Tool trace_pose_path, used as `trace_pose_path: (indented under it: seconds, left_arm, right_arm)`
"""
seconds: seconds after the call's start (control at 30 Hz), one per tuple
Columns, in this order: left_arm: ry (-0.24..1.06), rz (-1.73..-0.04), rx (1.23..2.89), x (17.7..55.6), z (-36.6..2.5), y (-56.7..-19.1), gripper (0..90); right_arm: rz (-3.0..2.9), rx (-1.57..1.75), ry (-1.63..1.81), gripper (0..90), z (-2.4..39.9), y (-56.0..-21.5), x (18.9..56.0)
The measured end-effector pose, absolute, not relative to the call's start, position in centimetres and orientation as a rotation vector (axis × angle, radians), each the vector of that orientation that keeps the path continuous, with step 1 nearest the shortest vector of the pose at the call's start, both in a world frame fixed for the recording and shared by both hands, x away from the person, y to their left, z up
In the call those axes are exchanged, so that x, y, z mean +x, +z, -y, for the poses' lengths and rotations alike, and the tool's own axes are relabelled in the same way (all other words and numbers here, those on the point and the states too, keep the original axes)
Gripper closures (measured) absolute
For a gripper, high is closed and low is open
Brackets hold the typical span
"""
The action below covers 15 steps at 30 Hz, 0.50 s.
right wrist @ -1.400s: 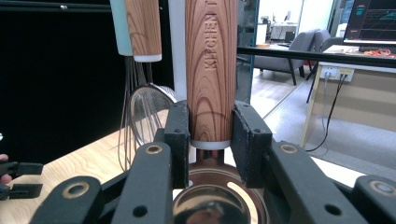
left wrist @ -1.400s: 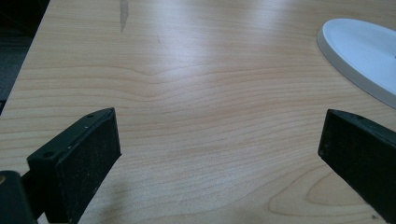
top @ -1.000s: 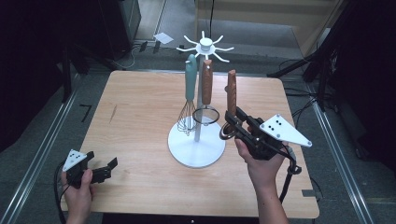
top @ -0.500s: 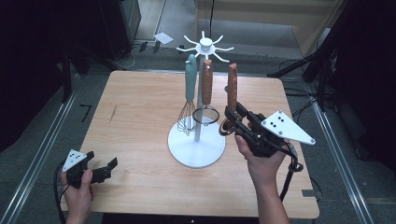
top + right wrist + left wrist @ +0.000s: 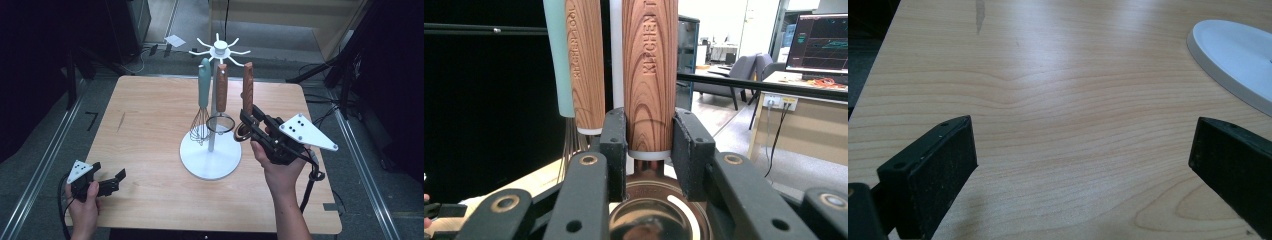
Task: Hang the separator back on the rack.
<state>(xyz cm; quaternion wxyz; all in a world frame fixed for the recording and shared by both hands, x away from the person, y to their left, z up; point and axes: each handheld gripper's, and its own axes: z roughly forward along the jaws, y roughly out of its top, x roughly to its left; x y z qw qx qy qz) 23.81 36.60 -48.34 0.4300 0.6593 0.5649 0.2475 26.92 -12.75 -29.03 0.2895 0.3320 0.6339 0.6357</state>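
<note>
1. The landmark is the white utensil stand (image 5: pixel 210 159), which is set near the middle of the wooden table (image 5: pixel 150 130).
2. Three utensils are hung from its spoked top: a teal-handled whisk (image 5: pixel 202 100), a wood-handled strainer (image 5: pixel 221 102) and a wood-handled utensil (image 5: pixel 247 95) on the stand's right side.
3. The right gripper (image 5: pixel 650 147) is clamped on the lower end of that right-hand wooden handle, the pads being pressed against both its sides, just above a metal bowl-shaped head.
4. The left gripper (image 5: pixel 111 183) is held low over the table's near left corner, well apart from the stand, with its jaws spread wide and nothing between them.
</note>
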Motion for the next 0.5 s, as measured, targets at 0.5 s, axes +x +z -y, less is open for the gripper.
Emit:
trace_pose_path:
  seconds: [0.5]
  left_arm:
    - [0.615, -1.409, 1.643, 23.82, -36.63, -48.34, 0.0]
  right_arm:
    - [-1.703, 0.897, 1.704, 71.2, 12.06, -29.11, 27.61]
